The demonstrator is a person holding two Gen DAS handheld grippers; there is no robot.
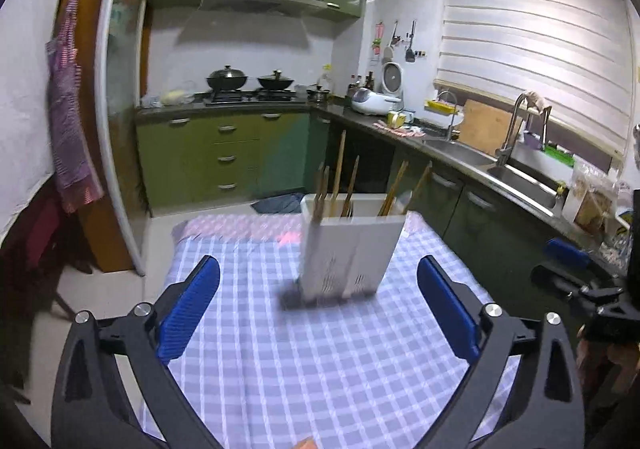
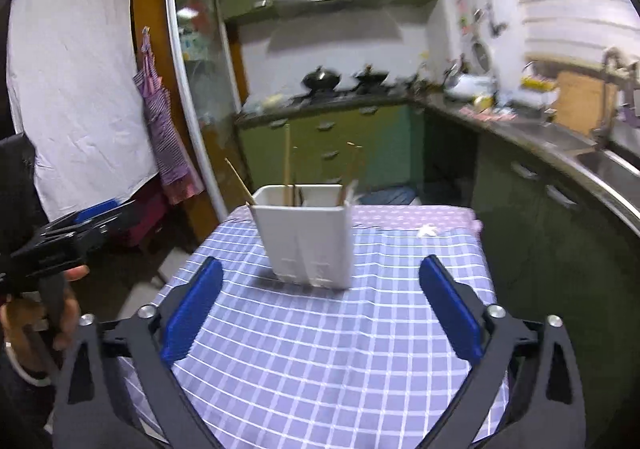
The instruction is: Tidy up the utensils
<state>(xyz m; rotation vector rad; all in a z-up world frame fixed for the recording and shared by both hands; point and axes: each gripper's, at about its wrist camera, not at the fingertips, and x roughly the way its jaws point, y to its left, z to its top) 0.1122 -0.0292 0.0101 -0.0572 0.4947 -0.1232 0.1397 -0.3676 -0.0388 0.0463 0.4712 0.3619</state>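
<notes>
On checked cloth (image 1: 312,361): white holder (image 1: 348,253) with chopsticks (image 1: 339,173) | left gripper (image 1: 318,297) wide | right gripper (image 2: 320,299) wide | right view shows left hand (image 2: 60,313)

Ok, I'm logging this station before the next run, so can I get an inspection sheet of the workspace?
Surface: table under checked cloth, bare in front of the claws.
Job's things: white holder upright on the cloth, wooden utensils standing in it.
Clutter: nothing seen on the cloth; a small orange thing at the near edge, unclear.
Grippers: left claw open, empty; right claw open, empty.
Cables: nothing seen.
Surroundings: stove with two woks, sink, apron hanging by the door.
</notes>
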